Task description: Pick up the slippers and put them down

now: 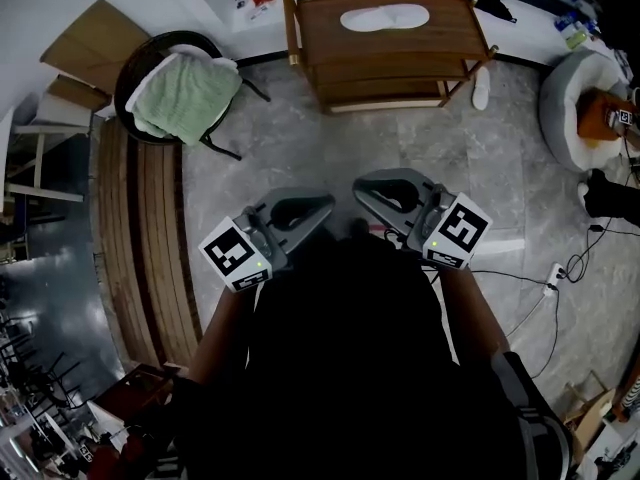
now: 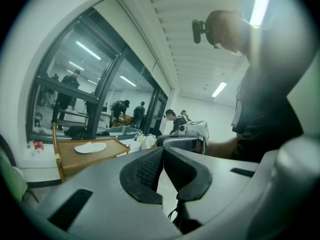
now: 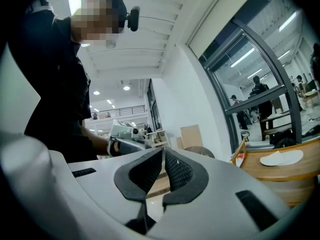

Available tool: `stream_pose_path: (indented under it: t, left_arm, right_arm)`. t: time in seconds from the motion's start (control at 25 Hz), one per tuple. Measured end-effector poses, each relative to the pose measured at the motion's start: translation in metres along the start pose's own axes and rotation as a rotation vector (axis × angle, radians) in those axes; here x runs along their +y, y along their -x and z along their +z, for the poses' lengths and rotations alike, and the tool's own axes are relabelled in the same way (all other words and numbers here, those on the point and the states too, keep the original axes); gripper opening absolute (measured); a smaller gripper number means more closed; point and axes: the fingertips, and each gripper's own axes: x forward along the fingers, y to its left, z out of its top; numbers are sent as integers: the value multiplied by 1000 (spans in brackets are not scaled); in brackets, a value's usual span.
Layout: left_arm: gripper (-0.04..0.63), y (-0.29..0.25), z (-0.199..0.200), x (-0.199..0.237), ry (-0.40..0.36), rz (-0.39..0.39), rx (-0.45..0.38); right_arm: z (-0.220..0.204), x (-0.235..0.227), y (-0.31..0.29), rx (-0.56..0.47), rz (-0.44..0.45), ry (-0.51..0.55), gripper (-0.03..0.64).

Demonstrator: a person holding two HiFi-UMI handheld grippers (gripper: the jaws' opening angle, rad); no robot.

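**Asker:** Where is the slipper in relation to the grippers?

**Describer:** A flat white slipper (image 1: 385, 16) lies on top of a brown wooden table with a raised rim (image 1: 330, 40), near the top of the head view. It is well apart from both grippers, which are held close to the person's dark-clothed body lower in the picture. A second white slipper (image 1: 481, 86) lies on the grey stone floor (image 1: 300, 158), just beside the table's right front leg.

**Asker:** And the grippers themselves?

**Describer:** The left gripper (image 2: 162, 150) is grey with black ribbed pads. It is clenched: its jaws meet at the tips with nothing between them. In its own view the table and slipper sit low on the left, far beyond the jaws. The right gripper (image 3: 163, 150) is likewise closed tight and empty. In its view the slipper on the table appears at the right edge. The two grippers angle towards each other, tips near but apart, and each shows in the other's view.

**Asker:** What holds what?

**Describer:** The rimmed table top holds that one slipper. A round black chair (image 1: 170, 38) left of the table holds a pale green folded cloth (image 1: 185, 93). A round grey cushioned bed (image 1: 565, 98) at the right edge holds an orange object (image 1: 600, 116) too small to identify.
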Motion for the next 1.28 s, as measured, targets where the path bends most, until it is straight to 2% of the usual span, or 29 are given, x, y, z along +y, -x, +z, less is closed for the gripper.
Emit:
stream_pose_path:
  t: [0.36, 0.52, 0.68, 0.88, 1.28]
  left_arm:
    - [11, 11, -4, 20, 20, 11, 11]
    - [11, -2, -14, 31, 35, -41, 36]
    - [11, -23, 0, 50, 28, -106, 19]
    - [11, -37, 24, 92, 6, -140, -3]
    - [11, -22, 68, 204, -12, -171, -44]
  right_arm:
    - [-4, -24, -8, 0, -49, -28, 31]
    - [-6, -36, -11, -8, -83, -50, 31]
    - [-6, -51, -9, 11, -118, -55, 31]
    - [-4, -85, -23, 54, -134, -55, 31]
    - [37, -172, -111, 34, -154, -64, 31]
